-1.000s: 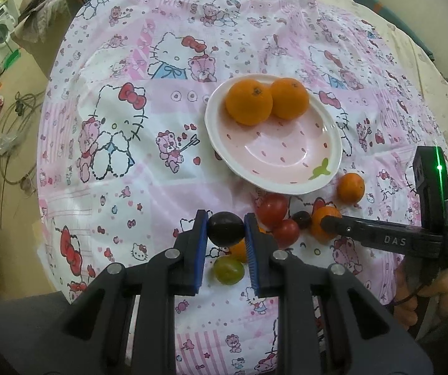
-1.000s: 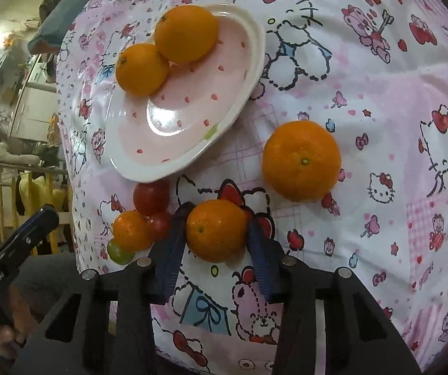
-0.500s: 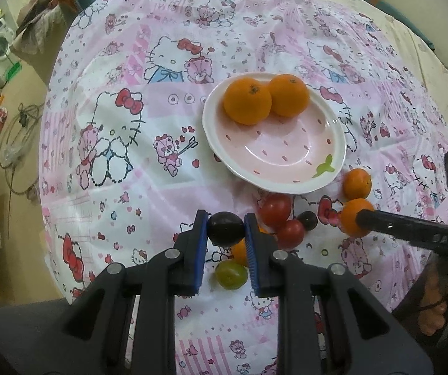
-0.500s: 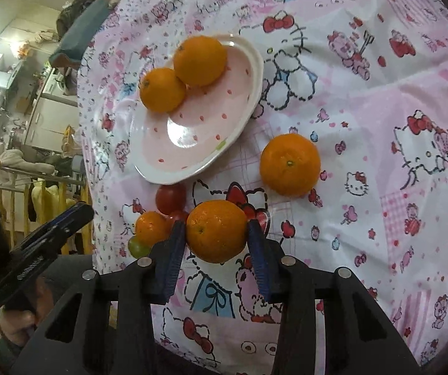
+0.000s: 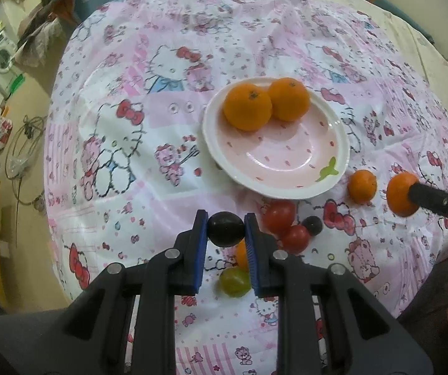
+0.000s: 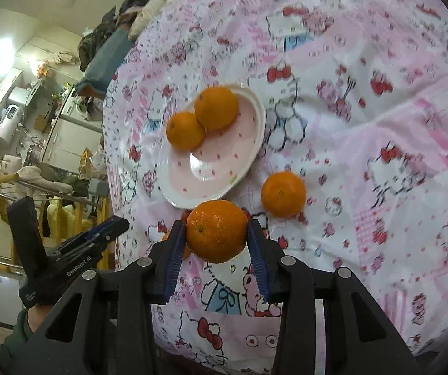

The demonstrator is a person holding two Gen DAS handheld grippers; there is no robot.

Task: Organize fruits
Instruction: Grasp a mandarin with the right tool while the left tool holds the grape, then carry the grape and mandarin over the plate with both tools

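An orange [image 6: 217,230] is clamped in the right tool [image 6: 216,234], a dark fruit [image 5: 226,228] in the left tool [image 5: 226,229], the plate [image 5: 333,137] lying just ahead toward the desk's middle.

My left gripper [image 5: 226,228] has its blue-padded fingers [image 5: 201,243] pinched on a dark plum [image 5: 226,228], raised off the cloth. My right gripper [image 6: 217,232] clamps an orange [image 6: 217,232] between its fingers [image 6: 174,256], also lifted, with its fingertip showing at the right edge of the left wrist view.
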